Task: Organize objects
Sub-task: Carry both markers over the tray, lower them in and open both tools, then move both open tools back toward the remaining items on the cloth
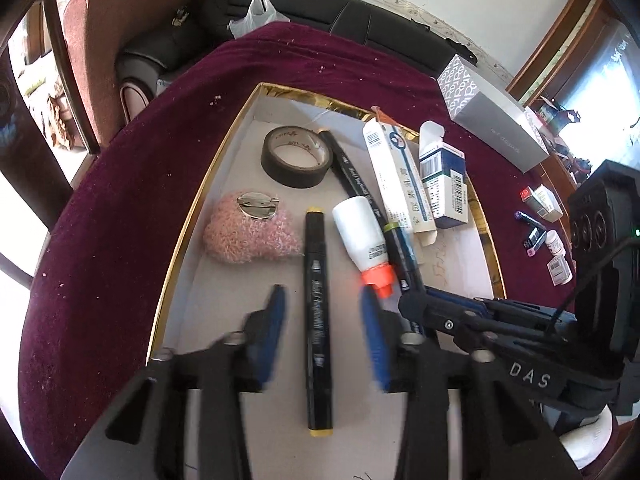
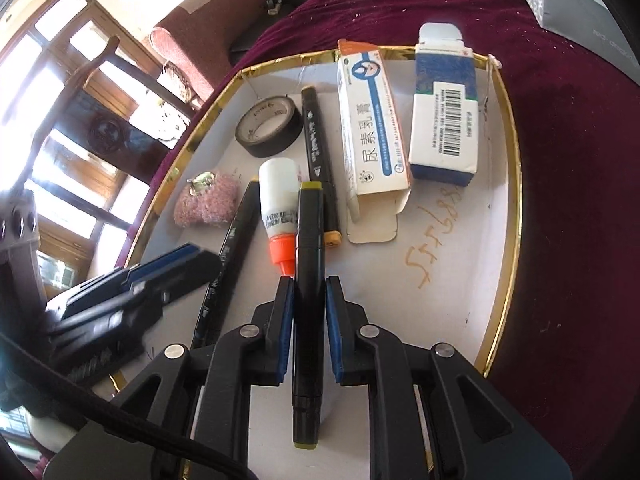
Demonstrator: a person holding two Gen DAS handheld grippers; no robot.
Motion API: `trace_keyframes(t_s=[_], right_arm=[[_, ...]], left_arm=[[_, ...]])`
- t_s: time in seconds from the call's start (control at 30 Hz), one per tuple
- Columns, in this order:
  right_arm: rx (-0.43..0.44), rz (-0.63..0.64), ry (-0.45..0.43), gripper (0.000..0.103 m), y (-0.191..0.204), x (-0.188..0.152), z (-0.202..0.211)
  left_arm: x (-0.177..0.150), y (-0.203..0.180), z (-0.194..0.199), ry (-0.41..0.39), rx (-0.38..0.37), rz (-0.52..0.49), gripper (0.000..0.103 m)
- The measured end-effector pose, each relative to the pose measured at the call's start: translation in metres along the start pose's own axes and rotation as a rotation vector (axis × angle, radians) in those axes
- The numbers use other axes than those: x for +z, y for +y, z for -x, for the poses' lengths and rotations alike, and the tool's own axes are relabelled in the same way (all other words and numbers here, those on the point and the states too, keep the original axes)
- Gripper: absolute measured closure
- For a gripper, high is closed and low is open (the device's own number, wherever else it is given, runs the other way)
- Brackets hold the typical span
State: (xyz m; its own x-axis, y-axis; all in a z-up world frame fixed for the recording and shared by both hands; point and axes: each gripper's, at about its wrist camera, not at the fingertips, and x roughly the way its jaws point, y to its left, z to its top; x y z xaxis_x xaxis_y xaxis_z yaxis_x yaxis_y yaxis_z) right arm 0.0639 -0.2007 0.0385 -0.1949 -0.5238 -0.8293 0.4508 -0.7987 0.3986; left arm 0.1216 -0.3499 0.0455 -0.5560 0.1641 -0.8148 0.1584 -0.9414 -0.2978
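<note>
1. Marker, a black felt-tip pen with olive-yellow end caps, lies between the blue pads of the right tongs in the right wrist view; its long axis runs from 6 o'clock to 12 o'clock, straight along the fingers

2. Right tongs look clenched on that marker: the pad at 9 o'clock touches the barrel, while the pad at 3 o'clock sits just beside it with a thin sliver showing, so I judge the grip light rather than firm

3. Its far cap points toward 12 o'clock and ends just beside the white squeeze bottle with an orange nozzle, which lies at its 10 o'clock; a second black marker with an orange-tan cap lies beyond, touching or nearly so

4. All of this sits inside the shallow white cardboard box lid with a gold foil rim, on the table under a dark maroon velvet cloth

5. Left tongs stand released, pads well apart, straddling a third black marker with pale yellow caps; that pen also runs 6 to 12 o'clock in the left wrist view, touching neither pad

6. Judgement: the right hand is the nearer one to the olive-capped marker, and any coming lift or shift turns on the pen staying parallel to the fingers, or its far cap may knock the bottle
</note>
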Motion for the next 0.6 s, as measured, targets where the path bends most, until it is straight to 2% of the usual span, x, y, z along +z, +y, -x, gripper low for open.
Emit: trace_keyframes(t_s=[0.3, 0.5, 0.6], right_arm=[[-0.015, 0.013, -0.091, 0.056, 0.000, -0.007, 0.034], [-0.029, -0.018, -0.168, 0.048, -0.021, -0.020, 0.070], [-0.043, -0.054, -0.200, 0.047, -0.043, -0.025, 0.090]], left_arm=[[-0.008, -0.032, 0.031, -0.081, 0.068, -0.081, 0.055], [-0.017, -0.066, 0.052, -0.149, 0.108, -0.166, 0.055], [-0.021, -0.088, 0.058, -0.168, 0.102, -0.213, 0.055]])
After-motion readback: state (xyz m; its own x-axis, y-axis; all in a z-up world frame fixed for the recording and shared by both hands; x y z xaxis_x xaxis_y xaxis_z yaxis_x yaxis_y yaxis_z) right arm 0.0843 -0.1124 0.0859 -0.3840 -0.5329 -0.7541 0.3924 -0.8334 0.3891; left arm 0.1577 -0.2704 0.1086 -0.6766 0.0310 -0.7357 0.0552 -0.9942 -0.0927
